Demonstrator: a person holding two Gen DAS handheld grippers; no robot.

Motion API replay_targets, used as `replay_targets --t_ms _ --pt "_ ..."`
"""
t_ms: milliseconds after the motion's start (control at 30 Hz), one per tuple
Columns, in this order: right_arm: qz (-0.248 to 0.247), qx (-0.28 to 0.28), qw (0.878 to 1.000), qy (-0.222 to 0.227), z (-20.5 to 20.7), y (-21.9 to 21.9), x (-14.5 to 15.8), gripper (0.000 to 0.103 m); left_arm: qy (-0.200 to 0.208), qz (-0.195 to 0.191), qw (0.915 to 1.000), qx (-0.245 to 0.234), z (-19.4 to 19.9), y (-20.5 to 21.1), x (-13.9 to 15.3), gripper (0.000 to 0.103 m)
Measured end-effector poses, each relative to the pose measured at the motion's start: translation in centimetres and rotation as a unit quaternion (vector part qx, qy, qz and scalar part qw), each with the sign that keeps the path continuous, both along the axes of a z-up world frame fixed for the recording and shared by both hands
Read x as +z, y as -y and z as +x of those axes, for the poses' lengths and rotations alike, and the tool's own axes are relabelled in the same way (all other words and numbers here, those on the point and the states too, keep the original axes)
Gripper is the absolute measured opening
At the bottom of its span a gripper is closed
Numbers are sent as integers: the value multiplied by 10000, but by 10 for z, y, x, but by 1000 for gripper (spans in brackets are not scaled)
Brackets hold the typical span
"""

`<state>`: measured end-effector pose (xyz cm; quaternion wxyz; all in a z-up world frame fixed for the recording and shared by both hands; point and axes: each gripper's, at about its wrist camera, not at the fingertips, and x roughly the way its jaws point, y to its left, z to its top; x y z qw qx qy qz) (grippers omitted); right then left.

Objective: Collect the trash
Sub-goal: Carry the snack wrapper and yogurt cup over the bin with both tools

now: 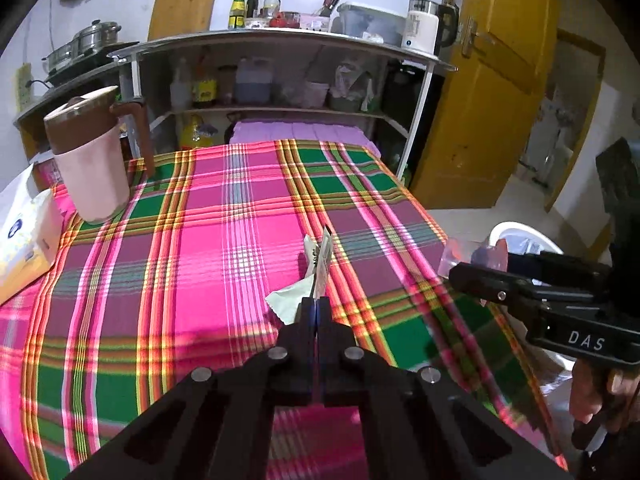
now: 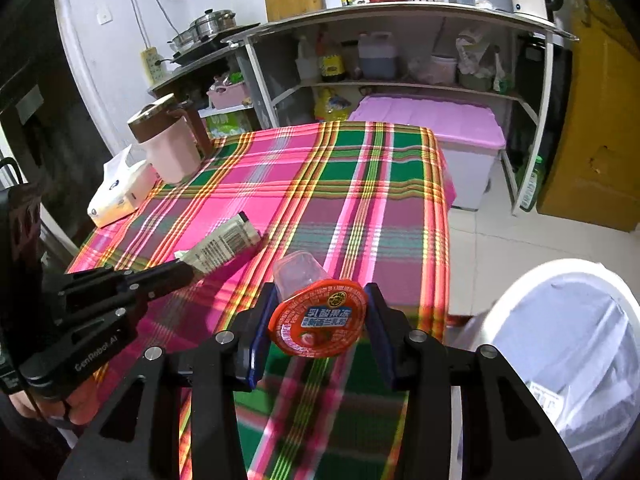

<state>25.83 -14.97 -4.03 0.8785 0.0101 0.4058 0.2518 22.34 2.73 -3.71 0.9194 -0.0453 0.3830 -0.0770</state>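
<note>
My left gripper (image 1: 318, 305) is shut on a flat pale wrapper (image 1: 321, 261), which it holds on edge above the plaid tablecloth (image 1: 200, 248). The right wrist view shows the same wrapper (image 2: 224, 243) sticking out of the left gripper (image 2: 188, 271), printed side up. My right gripper (image 2: 320, 300) is shut on a clear jelly cup with an orange lid (image 2: 318, 322), held over the table's near edge. From the left wrist view, that cup (image 1: 472, 256) shows at the right gripper's tip (image 1: 460, 272). A white bin lined with a bag (image 2: 560, 340) stands on the floor to the right of the table.
A pink pitcher with a brown lid (image 2: 170, 148) and a tissue box (image 2: 120, 196) sit at the table's far left. Behind the table are a metal shelf rack (image 2: 400, 16) and a purple-lidded box (image 2: 432, 120). A yellow door (image 1: 492, 92) is at the right.
</note>
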Motion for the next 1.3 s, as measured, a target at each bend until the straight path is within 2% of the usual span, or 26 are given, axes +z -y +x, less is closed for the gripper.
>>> replay_targets --t_ms 300,700,1300 --pt "127 -178 9995 241 -42 22 22 44 182 -240 9995 -38 -40 14 24 0" --pt "4 -577 9967 578 -97 56 44 44 357 -397 9980 -328 -82 50 48 0" --pt "-24 -1192 9903 716 -142 119 53 44 395 -389 9930 -1039 -103 125 62 0"
